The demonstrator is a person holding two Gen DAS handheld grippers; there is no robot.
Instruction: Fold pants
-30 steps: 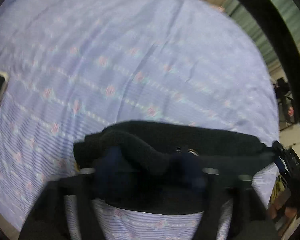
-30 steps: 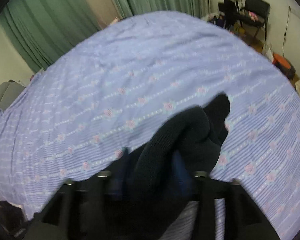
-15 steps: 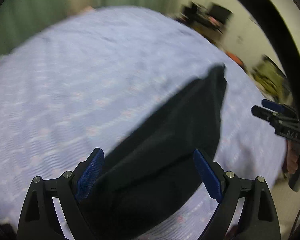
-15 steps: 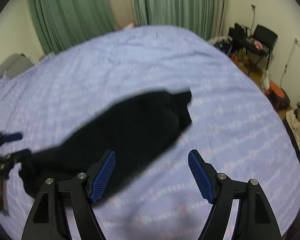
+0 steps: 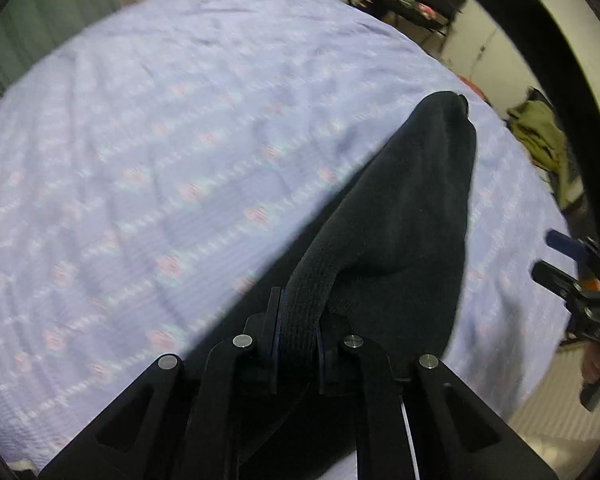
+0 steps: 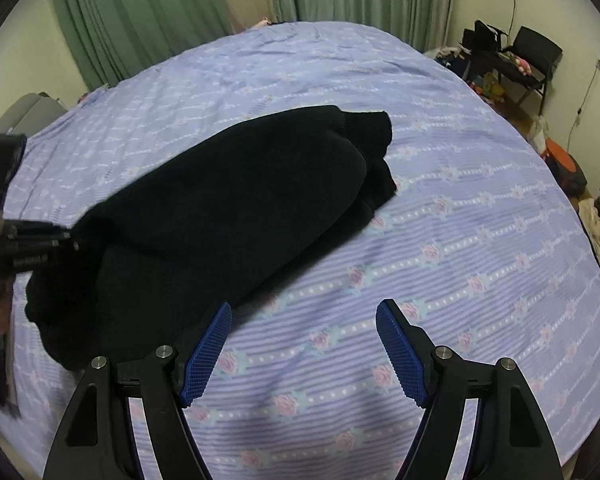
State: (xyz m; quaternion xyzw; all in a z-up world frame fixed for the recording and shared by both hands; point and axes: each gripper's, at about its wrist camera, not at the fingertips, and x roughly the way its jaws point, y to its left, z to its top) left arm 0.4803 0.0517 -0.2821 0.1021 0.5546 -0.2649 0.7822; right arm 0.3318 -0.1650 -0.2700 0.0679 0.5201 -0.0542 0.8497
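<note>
Black pants (image 6: 228, 200) lie folded in a long bundle across the lilac flowered bedsheet (image 6: 460, 240). My left gripper (image 5: 298, 320) is shut on a ribbed black band at the near end of the pants (image 5: 412, 216), which stretch away up and to the right. Seen from the right wrist, the left gripper (image 6: 36, 240) sits at the bundle's left end. My right gripper (image 6: 304, 336) is open above bare sheet just right of the pants, with nothing between its blue pads (image 6: 400, 356). It shows at the right edge of the left wrist view as the right gripper (image 5: 572, 280).
Green curtains (image 6: 160, 20) hang behind the bed. A black chair (image 6: 536, 56) and clutter stand at the back right. Piled clothes (image 5: 540, 136) and an orange object (image 6: 564, 160) lie on the floor past the bed's right edge.
Both grippers let go of the pants a second ago. The left one has since rolled and closed on the ribbed band. The right one has drifted right off the pants, its jaws wide.
</note>
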